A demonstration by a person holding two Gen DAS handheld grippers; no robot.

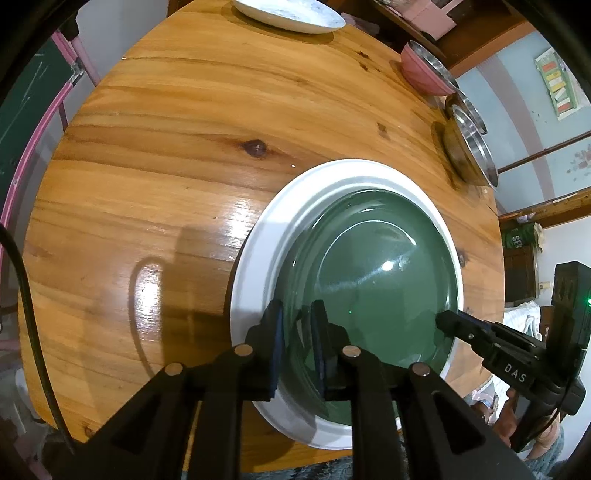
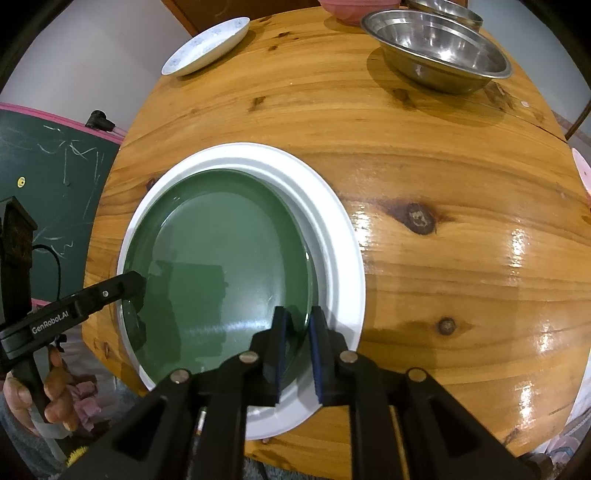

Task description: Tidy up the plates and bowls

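A green plate lies inside a larger white plate at the near edge of the round wooden table. My left gripper straddles the green plate's left rim, one finger on each side with a narrow gap. My right gripper straddles its right rim the same way. Each gripper shows in the other's view, the right one and the left one, both at the plate's rim. Whether the pads press the rim is unclear.
A white patterned plate sits at the far edge. A pink bowl and two steel bowls stand at the far right. A green chalkboard stands left of the table.
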